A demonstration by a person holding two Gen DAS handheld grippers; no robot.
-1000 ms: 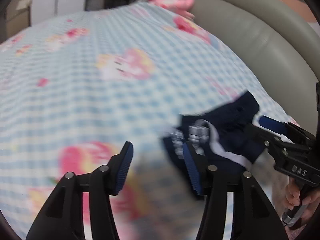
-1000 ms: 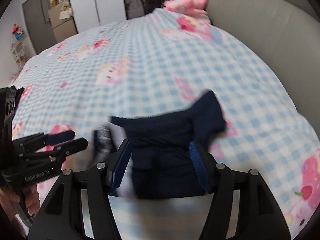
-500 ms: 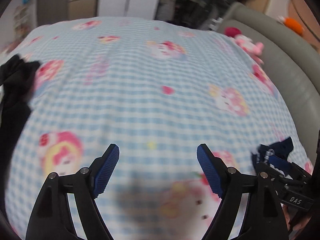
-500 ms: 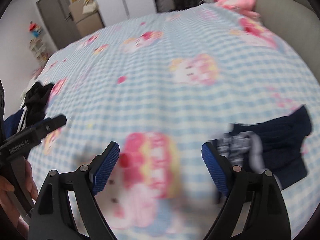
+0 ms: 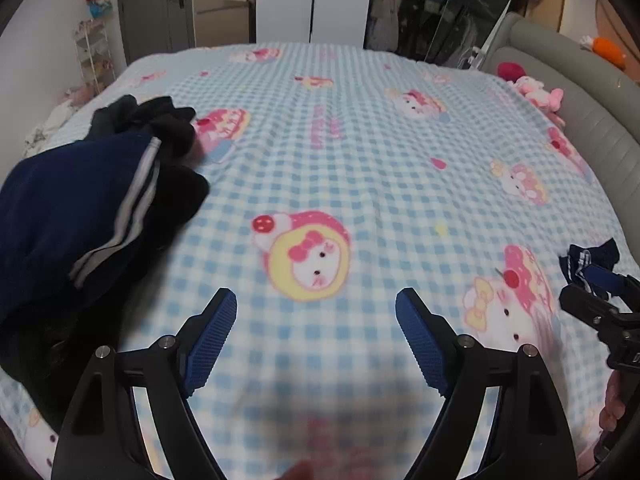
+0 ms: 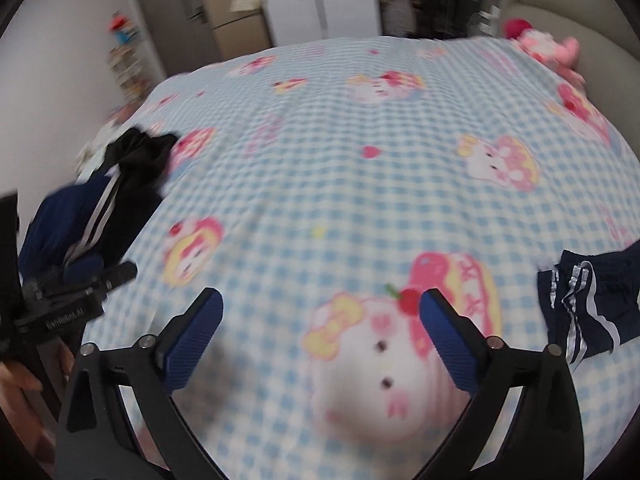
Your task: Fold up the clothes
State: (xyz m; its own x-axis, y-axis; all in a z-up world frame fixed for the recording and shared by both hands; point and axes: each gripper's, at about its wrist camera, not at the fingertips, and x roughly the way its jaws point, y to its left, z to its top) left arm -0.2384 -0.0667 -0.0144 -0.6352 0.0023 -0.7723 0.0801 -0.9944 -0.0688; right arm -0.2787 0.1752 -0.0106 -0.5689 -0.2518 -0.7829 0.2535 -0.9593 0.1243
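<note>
- Closest up, the left gripper (image 5: 316, 336) with black arms and blue ribbed pads is spread wide, nothing in it, just hanging over the blue-and-white checked bedspread with pink cartoon prints (image 5: 360, 152).
- The right gripper (image 6: 320, 336), same build, has jaws opening right now, also nothing between them.
- Small folded navy shorts with white stripes (image 6: 580, 304) lie flat on the spread off to the right, apart from both tools.
- Over on the left edge there's a loose heap of dark navy and black clothes with grey-white stripes (image 5: 88, 200).
- Further back, a pink plush toy (image 5: 538, 92) sits by the grey padded headboard (image 5: 580, 92).
- White wardrobe doors (image 5: 312, 0) at the far wall.
</note>
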